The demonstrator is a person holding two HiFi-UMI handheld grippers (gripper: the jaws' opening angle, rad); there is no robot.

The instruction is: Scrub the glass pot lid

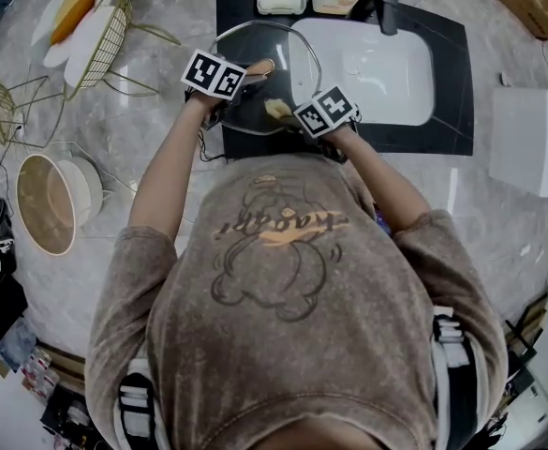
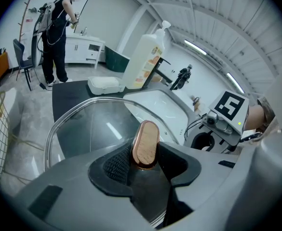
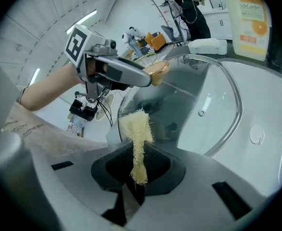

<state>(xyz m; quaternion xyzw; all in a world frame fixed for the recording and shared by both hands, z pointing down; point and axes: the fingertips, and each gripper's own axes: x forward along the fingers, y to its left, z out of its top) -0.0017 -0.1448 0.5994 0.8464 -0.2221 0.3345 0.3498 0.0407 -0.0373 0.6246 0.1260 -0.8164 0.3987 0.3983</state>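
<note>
The glass pot lid (image 1: 255, 68) with a metal rim is held tilted over the edge of the white sink (image 1: 395, 73). My left gripper (image 2: 143, 160) is shut on the lid's copper-and-wood knob (image 2: 145, 143), which also shows at the lid's near edge in the head view (image 1: 259, 67). My right gripper (image 3: 137, 170) is shut on a pale yellow loofah scrubber (image 3: 136, 131). The scrubber (image 1: 276, 109) rests against the lid's glass (image 3: 198, 105) near its lower edge. The left gripper (image 3: 126, 73) and the knob (image 3: 157, 72) show across the lid in the right gripper view.
A soap bottle (image 2: 145, 57) and a white soap dish (image 2: 104, 84) stand behind the sink beside the black faucet (image 1: 384, 3). A wire rack (image 1: 105, 36) with plates and a bowl (image 1: 49, 204) lie at the left on the marble counter. A person (image 2: 59, 28) stands in the background.
</note>
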